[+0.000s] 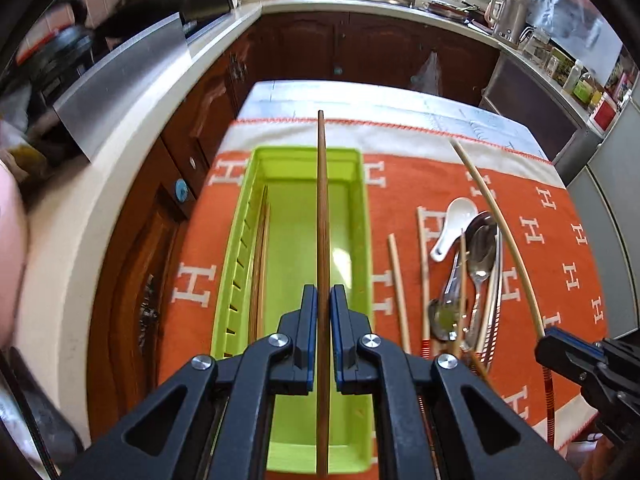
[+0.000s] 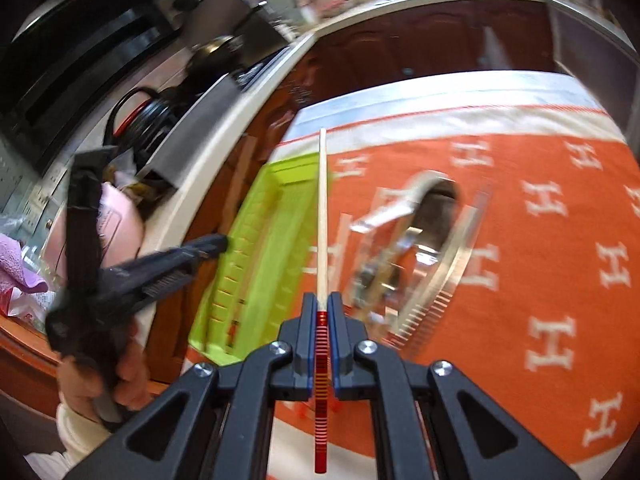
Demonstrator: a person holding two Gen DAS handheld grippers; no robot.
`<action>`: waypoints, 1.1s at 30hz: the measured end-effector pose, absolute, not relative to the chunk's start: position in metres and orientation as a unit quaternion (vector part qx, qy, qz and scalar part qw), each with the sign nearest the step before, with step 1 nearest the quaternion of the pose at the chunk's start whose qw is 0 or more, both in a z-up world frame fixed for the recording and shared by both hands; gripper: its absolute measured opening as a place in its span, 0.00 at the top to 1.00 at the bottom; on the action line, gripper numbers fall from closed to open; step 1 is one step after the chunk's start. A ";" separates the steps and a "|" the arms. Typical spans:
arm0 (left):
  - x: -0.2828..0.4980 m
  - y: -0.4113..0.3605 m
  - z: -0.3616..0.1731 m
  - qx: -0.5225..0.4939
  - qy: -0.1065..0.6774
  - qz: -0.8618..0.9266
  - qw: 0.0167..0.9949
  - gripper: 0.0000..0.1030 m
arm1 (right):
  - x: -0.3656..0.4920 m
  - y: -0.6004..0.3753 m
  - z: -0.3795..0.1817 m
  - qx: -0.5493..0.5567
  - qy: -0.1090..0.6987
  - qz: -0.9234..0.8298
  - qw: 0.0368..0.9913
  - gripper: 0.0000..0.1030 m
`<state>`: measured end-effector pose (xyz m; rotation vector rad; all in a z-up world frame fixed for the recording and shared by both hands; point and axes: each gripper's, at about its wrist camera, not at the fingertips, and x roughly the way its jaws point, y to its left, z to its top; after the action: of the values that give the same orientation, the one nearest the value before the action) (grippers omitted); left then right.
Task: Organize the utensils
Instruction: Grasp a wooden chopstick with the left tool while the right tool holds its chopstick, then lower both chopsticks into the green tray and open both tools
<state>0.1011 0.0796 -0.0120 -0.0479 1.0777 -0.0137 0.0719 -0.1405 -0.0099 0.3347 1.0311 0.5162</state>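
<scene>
My left gripper (image 1: 323, 294) is shut on a dark brown chopstick (image 1: 321, 208) and holds it lengthwise above the lime-green utensil tray (image 1: 356, 216). Brown chopsticks (image 1: 260, 272) lie along the tray's left side. My right gripper (image 2: 323, 304) is shut on a pale chopstick with a red striped end (image 2: 322, 216), lifted over the orange cloth; this gripper also shows in the left wrist view (image 1: 554, 344) at lower right. A white ceramic spoon (image 1: 454, 228), metal spoons (image 1: 480, 252) and several pale chopsticks (image 1: 398, 292) lie in a pile right of the tray. The right wrist view is motion-blurred.
The table carries an orange cloth with white H marks (image 1: 560, 240). A white L-shaped kitchen counter (image 1: 132, 160) with dark wood cabinets runs left and behind. A kettle (image 1: 506, 20) and jars stand at the far right. The left gripper and hand show in the right wrist view (image 2: 120, 280).
</scene>
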 end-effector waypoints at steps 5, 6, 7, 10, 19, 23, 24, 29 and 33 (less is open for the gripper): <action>0.109 0.097 -0.035 -0.047 0.527 -0.017 0.848 0.96 | 0.100 -0.095 -0.015 0.170 0.497 0.253 0.813 0.95; 0.110 0.100 -0.040 -0.050 0.532 -0.017 0.845 0.96 | 0.105 -0.089 -0.017 0.172 0.500 0.251 0.811 0.95; 0.111 0.101 -0.045 -0.055 0.535 -0.019 0.843 0.96 | 0.110 -0.081 -0.022 0.173 0.505 0.248 0.808 0.95; 0.115 0.110 -0.050 -0.075 0.541 -0.020 0.837 0.96 | 0.120 -0.067 -0.035 0.180 0.520 0.240 0.800 0.95; 0.116 0.132 -0.046 -0.089 0.537 0.009 0.839 0.88 | 0.140 -0.037 -0.072 0.186 0.562 0.211 0.778 0.95; 0.105 0.142 -0.038 -0.109 0.525 0.033 0.844 0.87 | 0.145 -0.026 -0.080 0.183 0.568 0.210 0.775 0.95; 0.102 0.145 -0.037 -0.113 0.522 0.039 0.844 0.87 | 0.145 -0.024 -0.080 0.186 0.565 0.211 0.776 0.95; 0.092 0.158 -0.032 -0.132 0.518 0.057 0.843 0.86 | 0.148 -0.013 -0.085 0.204 0.582 0.230 0.753 0.93; 0.089 0.155 -0.033 -0.128 0.522 0.056 0.842 0.86 | 0.144 -0.014 -0.086 0.210 0.590 0.243 0.741 0.93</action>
<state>0.0888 0.1553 -0.0326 -0.2698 1.1027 0.1175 0.1437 -0.0138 -0.0862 0.4606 1.2932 0.5332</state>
